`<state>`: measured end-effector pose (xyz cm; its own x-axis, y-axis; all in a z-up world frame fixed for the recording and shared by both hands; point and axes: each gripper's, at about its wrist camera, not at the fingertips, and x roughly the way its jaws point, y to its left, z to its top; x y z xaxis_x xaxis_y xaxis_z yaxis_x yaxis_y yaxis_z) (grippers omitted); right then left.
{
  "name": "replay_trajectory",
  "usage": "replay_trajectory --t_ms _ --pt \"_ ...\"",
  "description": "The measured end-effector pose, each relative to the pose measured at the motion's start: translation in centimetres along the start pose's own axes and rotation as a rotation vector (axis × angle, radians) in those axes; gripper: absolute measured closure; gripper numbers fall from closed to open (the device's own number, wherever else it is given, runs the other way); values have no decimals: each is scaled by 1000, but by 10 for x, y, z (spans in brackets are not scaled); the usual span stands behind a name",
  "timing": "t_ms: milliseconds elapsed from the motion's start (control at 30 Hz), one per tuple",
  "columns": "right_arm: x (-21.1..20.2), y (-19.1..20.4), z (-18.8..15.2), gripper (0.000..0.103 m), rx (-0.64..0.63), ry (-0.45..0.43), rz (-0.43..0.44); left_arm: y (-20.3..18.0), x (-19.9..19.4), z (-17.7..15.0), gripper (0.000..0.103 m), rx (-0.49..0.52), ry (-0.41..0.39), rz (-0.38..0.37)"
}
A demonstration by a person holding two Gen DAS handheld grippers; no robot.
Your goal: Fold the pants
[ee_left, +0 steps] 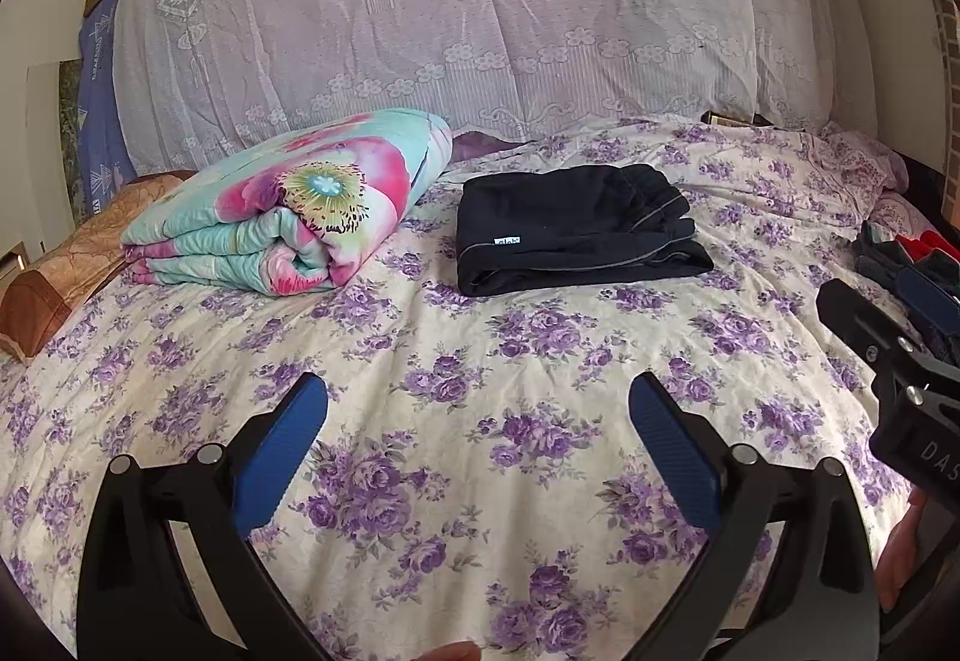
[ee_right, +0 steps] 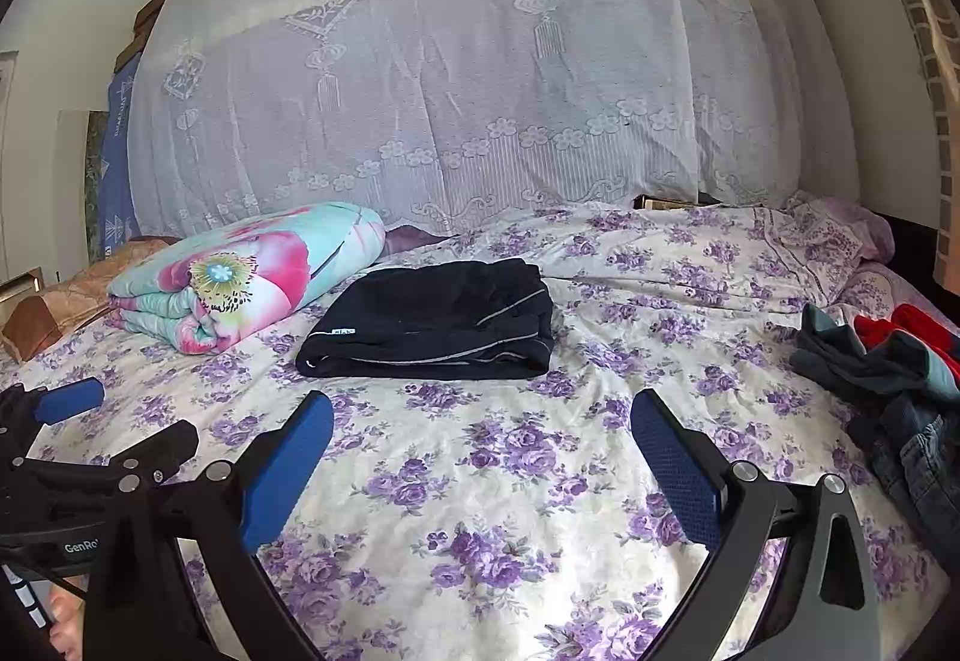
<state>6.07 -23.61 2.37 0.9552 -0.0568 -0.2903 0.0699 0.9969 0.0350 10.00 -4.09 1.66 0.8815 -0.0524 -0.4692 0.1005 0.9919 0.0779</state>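
Black pants (ee_left: 576,229) lie folded into a flat rectangle on the purple-flowered bed sheet (ee_left: 468,361), beyond both grippers; they also show in the right wrist view (ee_right: 432,322). My left gripper (ee_left: 478,391) is open and empty, held above the sheet in front of the pants. My right gripper (ee_right: 482,409) is open and empty, also short of the pants. The right gripper shows at the right edge of the left wrist view (ee_left: 900,325), and the left gripper at the left edge of the right wrist view (ee_right: 72,400).
A rolled floral quilt (ee_left: 288,205) lies left of the pants, with a brown pillow (ee_left: 54,277) further left. A pile of unfolded clothes (ee_right: 888,373), jeans and red items, sits at the right. A lace curtain (ee_left: 456,12) hangs behind the bed.
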Motion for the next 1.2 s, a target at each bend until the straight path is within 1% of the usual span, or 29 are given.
replay_trajectory --t_ms 900,1200 --pt "1 0 0 3 1 1 0 -6 1 -3 5 41 -2 -5" --pt "1 -1 1 3 1 4 0 -7 1 -3 5 41 -1 -3"
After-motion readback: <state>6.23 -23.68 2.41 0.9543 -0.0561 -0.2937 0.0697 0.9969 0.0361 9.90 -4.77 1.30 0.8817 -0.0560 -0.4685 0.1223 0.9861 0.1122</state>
